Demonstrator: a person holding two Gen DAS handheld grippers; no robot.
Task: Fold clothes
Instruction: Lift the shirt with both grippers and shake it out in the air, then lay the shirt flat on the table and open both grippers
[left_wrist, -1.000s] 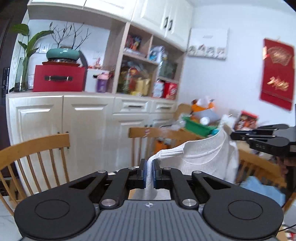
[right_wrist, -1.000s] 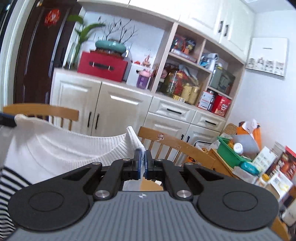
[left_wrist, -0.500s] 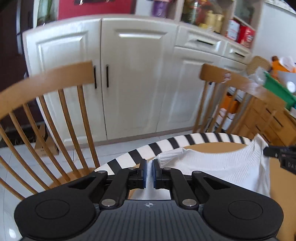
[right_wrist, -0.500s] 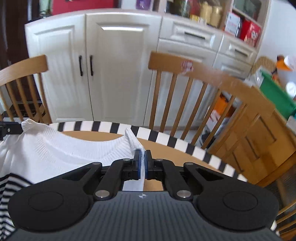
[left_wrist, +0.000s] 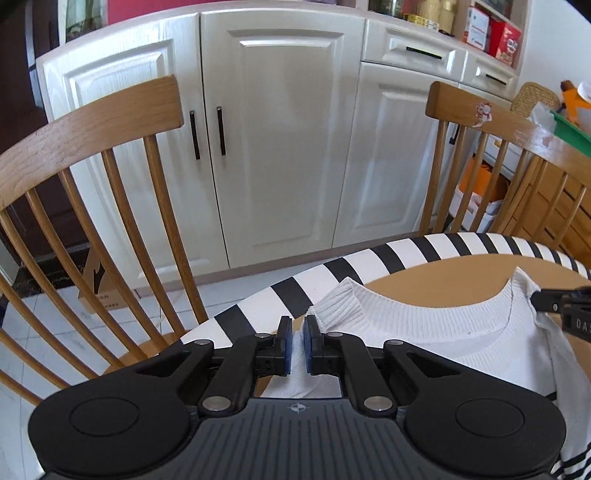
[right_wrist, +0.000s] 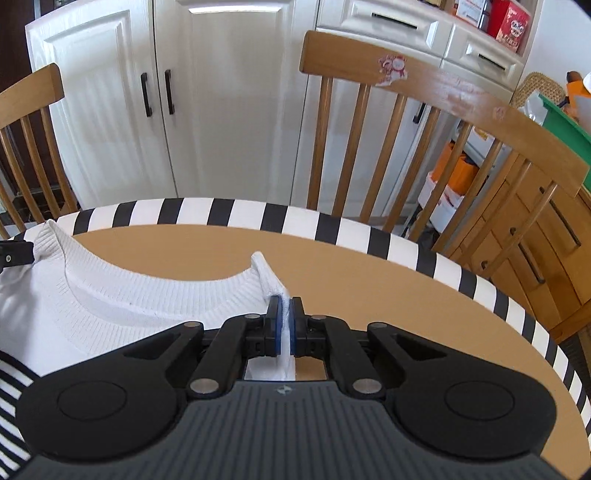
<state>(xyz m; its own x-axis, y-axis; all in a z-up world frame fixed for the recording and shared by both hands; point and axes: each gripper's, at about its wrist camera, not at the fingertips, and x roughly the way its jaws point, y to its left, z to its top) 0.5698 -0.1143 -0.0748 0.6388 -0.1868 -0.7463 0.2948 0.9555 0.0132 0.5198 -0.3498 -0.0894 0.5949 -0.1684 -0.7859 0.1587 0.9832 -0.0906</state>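
A white knit sweater (left_wrist: 424, 332) lies with its neckline up on a round table with a tan top and a black-and-white striped rim (left_wrist: 369, 258). My left gripper (left_wrist: 297, 341) pinches its left shoulder; the jaws are opening, with white cloth still filling the gap. In the right wrist view the sweater (right_wrist: 110, 302) spreads to the left. My right gripper (right_wrist: 285, 325) pinches a raised fold of the right shoulder, its jaws opening too. Each gripper's tip shows at the edge of the other's view: right gripper (left_wrist: 565, 310), left gripper (right_wrist: 14, 254).
Two wooden spindle-back chairs (left_wrist: 85, 122) (right_wrist: 443, 99) stand at the table's (right_wrist: 369, 277) far side, in front of white cabinets (left_wrist: 280, 140). A wooden sideboard (right_wrist: 546, 240) stands at the right. Black-and-white striped cloth (right_wrist: 11, 406) lies beside the sweater at the near left.
Both grippers came down and tipped forward, bringing the sweater from hanging in the air down onto the table. The gap between each pair of pads has widened slightly.
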